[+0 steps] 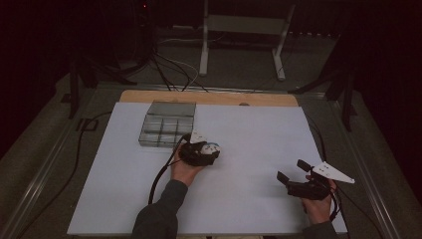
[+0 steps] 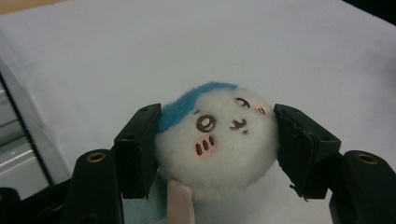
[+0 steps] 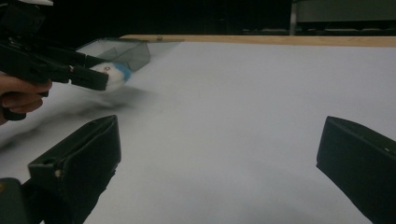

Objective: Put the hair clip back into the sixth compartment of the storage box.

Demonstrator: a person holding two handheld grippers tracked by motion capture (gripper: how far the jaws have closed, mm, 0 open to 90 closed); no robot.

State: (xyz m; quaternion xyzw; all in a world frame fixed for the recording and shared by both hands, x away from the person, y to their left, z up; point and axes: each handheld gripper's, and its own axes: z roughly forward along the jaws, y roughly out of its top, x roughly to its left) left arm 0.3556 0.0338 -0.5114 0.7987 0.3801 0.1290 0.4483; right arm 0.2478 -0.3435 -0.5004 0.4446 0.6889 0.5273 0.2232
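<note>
A round white plush ball (image 2: 217, 142) with a blue patch and a stitched face sits squeezed between the two black jaws of my left gripper (image 2: 215, 149). From above, that left gripper (image 1: 211, 148) hovers over the white mat just in front of the clear box, and the plush (image 1: 213, 147) peeks out at its tip. Across the mat, the same plush (image 3: 114, 73) appears held off the surface in the right gripper view. Near the mat's right front corner my right gripper (image 1: 292, 171) stands open, its jaws wide apart (image 3: 219, 158) over bare mat.
A clear plastic compartment box (image 1: 166, 123) stands on the white mat (image 1: 249, 139) at the back left, close behind my left hand. A wooden board edge (image 1: 209, 97) runs along the far side. Cables and metal stand legs (image 1: 204, 45) lie beyond the table.
</note>
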